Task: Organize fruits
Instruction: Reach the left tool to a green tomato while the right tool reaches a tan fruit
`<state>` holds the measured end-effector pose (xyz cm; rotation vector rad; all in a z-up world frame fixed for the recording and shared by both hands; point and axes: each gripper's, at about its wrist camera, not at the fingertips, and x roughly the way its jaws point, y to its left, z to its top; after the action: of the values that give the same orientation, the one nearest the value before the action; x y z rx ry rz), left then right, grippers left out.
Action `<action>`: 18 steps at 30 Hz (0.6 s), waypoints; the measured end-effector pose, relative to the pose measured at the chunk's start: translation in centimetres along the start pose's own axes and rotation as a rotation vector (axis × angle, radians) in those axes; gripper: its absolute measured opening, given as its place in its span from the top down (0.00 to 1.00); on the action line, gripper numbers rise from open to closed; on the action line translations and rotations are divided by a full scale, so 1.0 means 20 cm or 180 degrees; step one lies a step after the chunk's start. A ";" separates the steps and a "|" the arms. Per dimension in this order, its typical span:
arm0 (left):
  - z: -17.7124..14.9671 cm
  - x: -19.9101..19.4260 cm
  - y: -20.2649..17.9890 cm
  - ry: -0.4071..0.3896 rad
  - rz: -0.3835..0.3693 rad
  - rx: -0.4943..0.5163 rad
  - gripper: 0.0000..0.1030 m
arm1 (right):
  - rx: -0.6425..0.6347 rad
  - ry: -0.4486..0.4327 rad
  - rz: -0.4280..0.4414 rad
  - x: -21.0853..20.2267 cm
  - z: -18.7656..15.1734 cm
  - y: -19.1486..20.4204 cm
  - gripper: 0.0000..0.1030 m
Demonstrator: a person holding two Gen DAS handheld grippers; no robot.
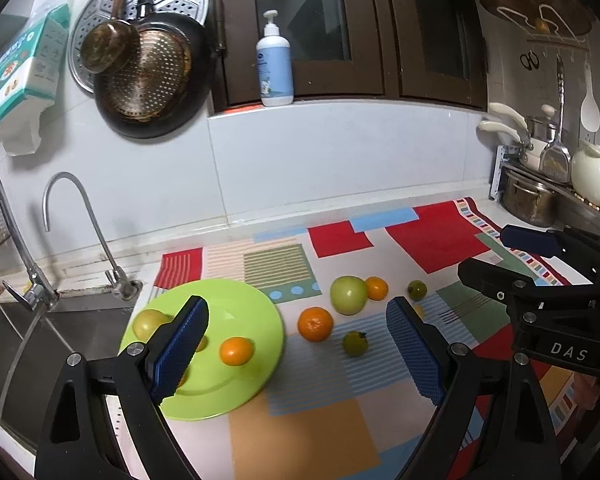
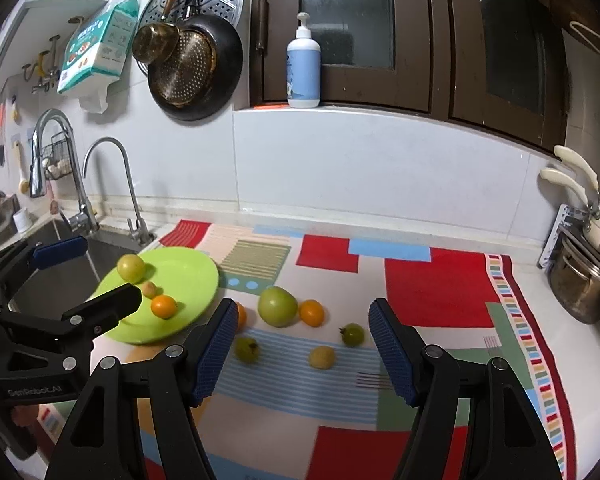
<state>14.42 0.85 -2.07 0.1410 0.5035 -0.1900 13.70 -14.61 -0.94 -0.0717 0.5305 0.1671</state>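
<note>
We see a green plate [image 2: 188, 276] just left of our right tool [image 2: 300, 344], holding a pale green fruit [image 2: 131, 267], a small yellowish fruit [image 2: 149, 289] and an orange [image 2: 163, 306]. Ahead of that tool, on the patterned mat [image 2: 436, 288] over the bench, lie a big green tomato [image 2: 277, 306], another orange [image 2: 311, 313] and small green fruits [image 2: 353, 334]. Left tool [image 1: 300, 356] hangs over the plate's right edge. Both tools gape wide, gripping nothing.

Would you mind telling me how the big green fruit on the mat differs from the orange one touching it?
The big green fruit is clearly larger than the orange fruit. It is pale green, the other bright orange. It sits to the orange one's left. Both are round and rest on the patterned mat, outside the green plate.
</note>
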 end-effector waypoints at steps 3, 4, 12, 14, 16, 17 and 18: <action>-0.01 0.04 -0.04 0.0040 -0.0007 0.0014 0.12 | -0.0040 0.0033 0.0035 0.03 -0.01 -0.04 0.34; -0.01 0.06 -0.06 0.0065 -0.0009 0.0021 0.12 | -0.0057 0.0044 0.0044 0.04 -0.02 -0.05 0.34; -0.06 0.20 -0.13 0.0264 -0.0077 0.0099 0.12 | -0.0139 0.0187 0.0128 0.16 -0.06 -0.13 0.34; -0.08 0.24 -0.15 0.0335 -0.0112 0.0117 0.13 | -0.0145 0.0247 0.0163 0.19 -0.08 -0.14 0.34; -0.10 0.29 -0.15 0.0417 -0.0155 0.0124 0.15 | -0.0148 0.0322 0.0201 0.24 -0.10 -0.15 0.34; -0.11 0.31 -0.16 0.0447 -0.0178 0.0123 0.16 | -0.0151 0.0350 0.0209 0.26 -0.11 -0.15 0.34; -0.12 0.33 -0.16 0.0484 -0.0188 0.0121 0.17 | -0.0154 0.0390 0.0219 0.28 -0.12 -0.15 0.34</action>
<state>18.37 -2.76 -7.64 0.1787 0.6561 -0.2479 17.76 -17.01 -5.85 -0.1113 0.6517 0.2437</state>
